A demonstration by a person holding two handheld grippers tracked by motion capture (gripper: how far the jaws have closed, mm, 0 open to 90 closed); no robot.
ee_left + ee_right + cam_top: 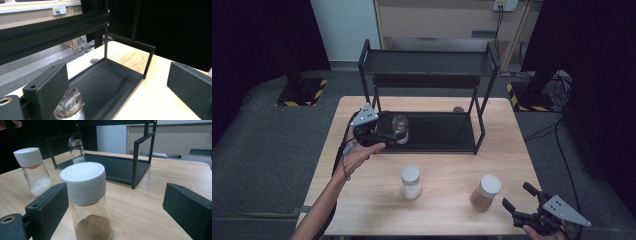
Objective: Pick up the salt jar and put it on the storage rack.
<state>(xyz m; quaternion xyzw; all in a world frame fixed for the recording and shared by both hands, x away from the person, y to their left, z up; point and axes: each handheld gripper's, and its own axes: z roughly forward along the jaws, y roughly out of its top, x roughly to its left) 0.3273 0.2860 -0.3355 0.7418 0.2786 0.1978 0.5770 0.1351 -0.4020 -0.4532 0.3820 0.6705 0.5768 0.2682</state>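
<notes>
A clear jar with a shiny top [400, 128] and a little white powder in it stands at the left end of the black rack's lower shelf [447, 132]. My left gripper [388, 132] hovers just left of it, open; in the left gripper view the jar's top [70, 102] sits low beside the left jaw, untouched. A white-lidded jar of brown powder [485, 192] stands near the table's front right. My right gripper [517, 196] is open just right of it, and that jar [87, 200] stands ahead of the wide jaws, untouched.
Another white-lidded jar with white powder [410, 181] stands at the front middle of the wooden table [447, 165]. The rack's upper shelf [427, 62] overhangs the lower one. A small dark round object [458, 109] lies behind the rack.
</notes>
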